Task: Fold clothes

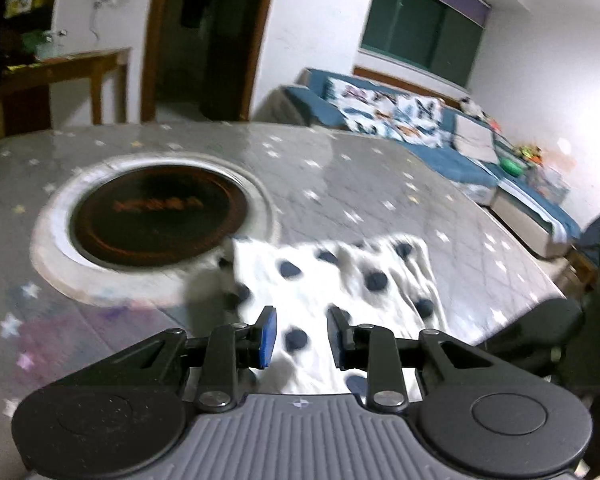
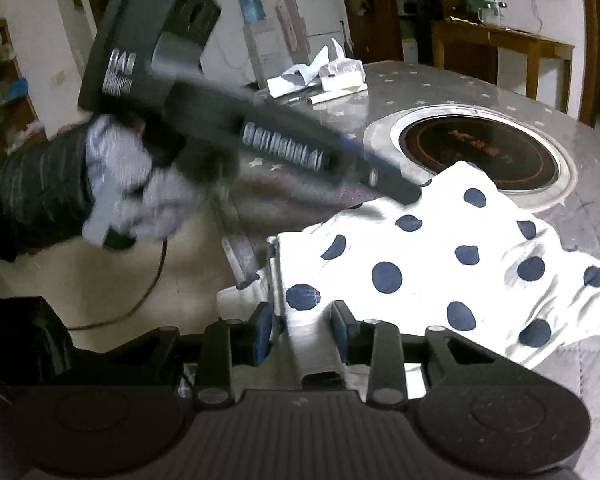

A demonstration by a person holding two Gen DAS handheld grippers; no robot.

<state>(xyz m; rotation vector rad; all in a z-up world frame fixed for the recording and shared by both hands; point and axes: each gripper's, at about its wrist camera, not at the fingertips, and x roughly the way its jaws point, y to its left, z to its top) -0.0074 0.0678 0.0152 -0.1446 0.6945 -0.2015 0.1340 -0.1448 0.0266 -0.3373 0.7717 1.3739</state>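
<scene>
Polka-dot garment (image 2: 440,264) lay on the star-patterned counter (image 1: 360,184) just beside the round inset hob (image 1: 156,212), already doubled into a rumpled rectangle — partly folded, with flattening and a further fold seemingly left. Left claw (image 1: 302,338) hovered part-open over the cloth, gripping nothing; right claw (image 2: 302,332) part-open astride a loose strip at the near edge, not pinching it. Boxes and papers (image 2: 320,76) sat well apart at the far side — only the left tool's body crossed above the cloth.
</scene>
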